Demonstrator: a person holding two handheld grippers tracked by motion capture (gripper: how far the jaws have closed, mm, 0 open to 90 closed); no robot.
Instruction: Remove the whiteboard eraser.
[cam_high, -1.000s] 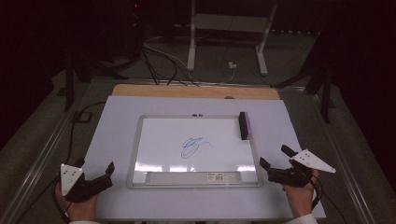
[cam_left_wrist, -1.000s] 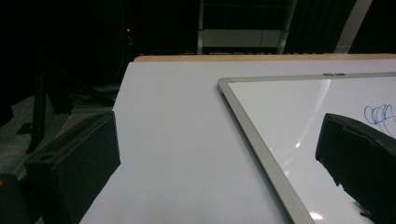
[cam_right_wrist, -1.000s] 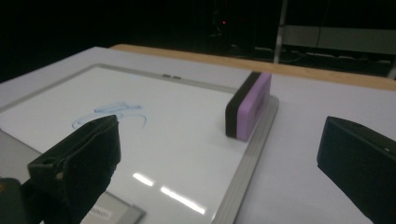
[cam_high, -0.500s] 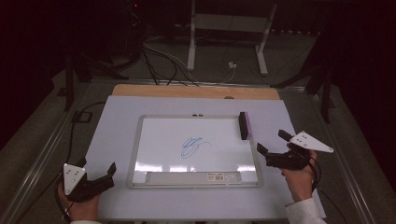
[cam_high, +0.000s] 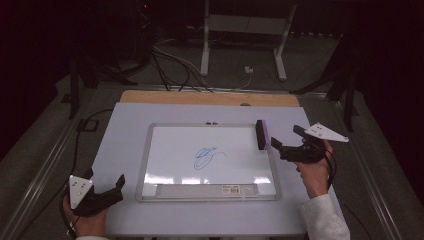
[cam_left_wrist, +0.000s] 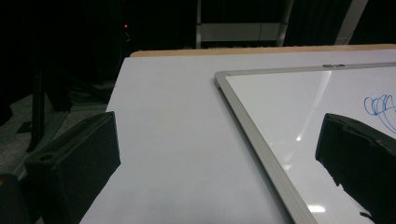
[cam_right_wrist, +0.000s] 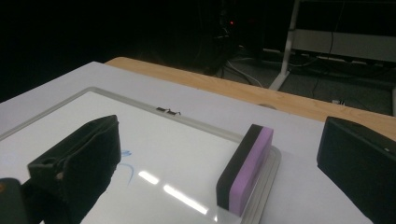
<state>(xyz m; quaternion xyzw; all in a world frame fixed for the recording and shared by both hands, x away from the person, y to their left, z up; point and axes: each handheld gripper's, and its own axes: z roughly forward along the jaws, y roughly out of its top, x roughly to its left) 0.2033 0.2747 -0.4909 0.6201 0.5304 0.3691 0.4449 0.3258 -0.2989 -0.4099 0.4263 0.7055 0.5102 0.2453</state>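
Note:
A whiteboard (cam_high: 165, 150) with a silver frame lies in the middle of the white table top. A blue scribble (cam_high: 209, 157) marks its centre. A black and purple eraser (cam_high: 262, 134) stands on its long edge at the board's right rim. My right gripper (cam_high: 284, 137) is open just right of the eraser, jaws pointing at it without touching. In the right gripper view the eraser (cam_right_wrist: 245, 170) sits ahead between the open jaws of that gripper (cam_right_wrist: 222, 140). My left gripper (cam_high: 105, 177) rests open at the table's front left, off the board's corner (cam_left_wrist: 224, 79), with nothing between its jaws (cam_left_wrist: 217, 154).
A wooden strip (cam_high: 210, 97) runs along the table's far edge. Cables (cam_high: 170, 67) and a white metal stand (cam_high: 245, 45) are on the dark floor beyond. A printed label strip (cam_high: 210, 190) lies along the board's near edge.
My right gripper has moved forward and left, from the table's front right up to the eraser. The left gripper has hardly shifted.

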